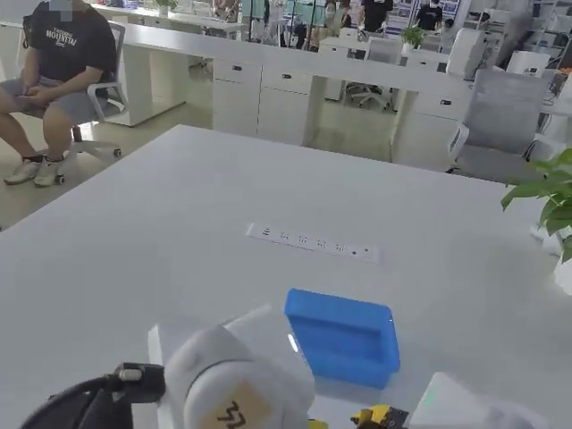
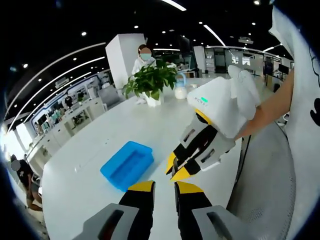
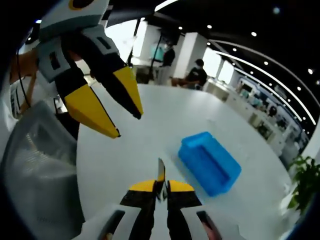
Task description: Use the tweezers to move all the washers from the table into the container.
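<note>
The blue container (image 1: 342, 335) sits open on the white table (image 1: 179, 232), close to the near edge. It also appears as the blue container (image 2: 127, 164) and the blue container (image 3: 210, 162). My right gripper (image 3: 161, 186) is shut on the thin metal tweezers (image 3: 160, 172), whose tip pokes out between the jaws, short of the container. My left gripper (image 2: 164, 188) stands open with nothing in it. The two face each other closely above the table's near edge: the right gripper (image 2: 173, 169) crosses the left gripper view, and the left gripper (image 3: 127, 125) hangs at the upper left of the right gripper view.
A white power strip (image 1: 313, 243) lies beyond the container. A potted plant (image 1: 545, 192) stands at the table's right end. A person sits on a chair (image 1: 58, 54) at far left. A grey mesh chair back (image 3: 40, 165) is close to the table edge.
</note>
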Demonstrator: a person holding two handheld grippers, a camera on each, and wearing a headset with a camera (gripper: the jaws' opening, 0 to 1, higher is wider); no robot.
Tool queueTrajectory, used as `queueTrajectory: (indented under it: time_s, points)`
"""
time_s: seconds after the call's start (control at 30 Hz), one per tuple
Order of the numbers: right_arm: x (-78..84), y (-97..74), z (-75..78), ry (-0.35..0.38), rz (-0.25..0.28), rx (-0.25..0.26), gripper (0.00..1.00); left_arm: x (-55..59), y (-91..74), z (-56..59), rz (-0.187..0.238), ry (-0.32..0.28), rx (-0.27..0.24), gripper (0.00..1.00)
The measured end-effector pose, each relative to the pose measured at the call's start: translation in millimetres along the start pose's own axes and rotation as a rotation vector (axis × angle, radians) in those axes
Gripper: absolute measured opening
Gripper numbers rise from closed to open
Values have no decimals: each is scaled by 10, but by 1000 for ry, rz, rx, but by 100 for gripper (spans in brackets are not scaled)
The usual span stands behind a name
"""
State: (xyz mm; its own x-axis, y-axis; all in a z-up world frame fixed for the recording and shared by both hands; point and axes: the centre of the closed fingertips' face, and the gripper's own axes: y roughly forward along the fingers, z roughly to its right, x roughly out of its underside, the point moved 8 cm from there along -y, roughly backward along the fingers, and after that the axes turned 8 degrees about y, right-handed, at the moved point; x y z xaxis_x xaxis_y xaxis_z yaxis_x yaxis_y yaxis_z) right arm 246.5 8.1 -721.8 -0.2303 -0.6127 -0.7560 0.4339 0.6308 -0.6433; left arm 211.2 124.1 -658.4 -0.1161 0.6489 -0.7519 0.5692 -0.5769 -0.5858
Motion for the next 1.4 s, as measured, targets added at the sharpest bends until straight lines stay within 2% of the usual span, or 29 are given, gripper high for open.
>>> queueTrajectory:
  time_s: [0.33,0.43,0.5,0.67,0.77,0.9,1.0,1.07,1.2,1.33,1.4]
  points:
    - [147,19,-208,-79,-67,-48,4,-31,154,173,-12,85,120,7]
    - [178,27,-228,-104,-87,-50,4,-18,210,235,-5,76,167,7]
    - [185,32,-235,-115,-94,-52,4,16,243,275,-21,61,199,6]
    - [202,58,-264,-137,-110,-65,4,48,286,299,-28,79,216,5]
    - [231,84,-289,-176,-131,-68,4,64,325,298,-32,79,228,2]
    - [250,93,-308,-193,-141,-74,4,123,386,323,-53,104,245,0]
    - [292,102,-315,-191,-161,-75,4,160,433,336,-43,102,258,0]
    - [351,107,-303,-186,-176,-65,4,207,468,345,-55,144,269,0]
    - [413,91,-269,-144,-190,-43,5,283,518,345,-56,145,291,0]
    - [443,88,-258,-114,-190,-25,7,402,569,345,-79,165,309,0]
    - [451,83,-250,-67,-179,-24,8,475,602,338,-87,178,317,0]
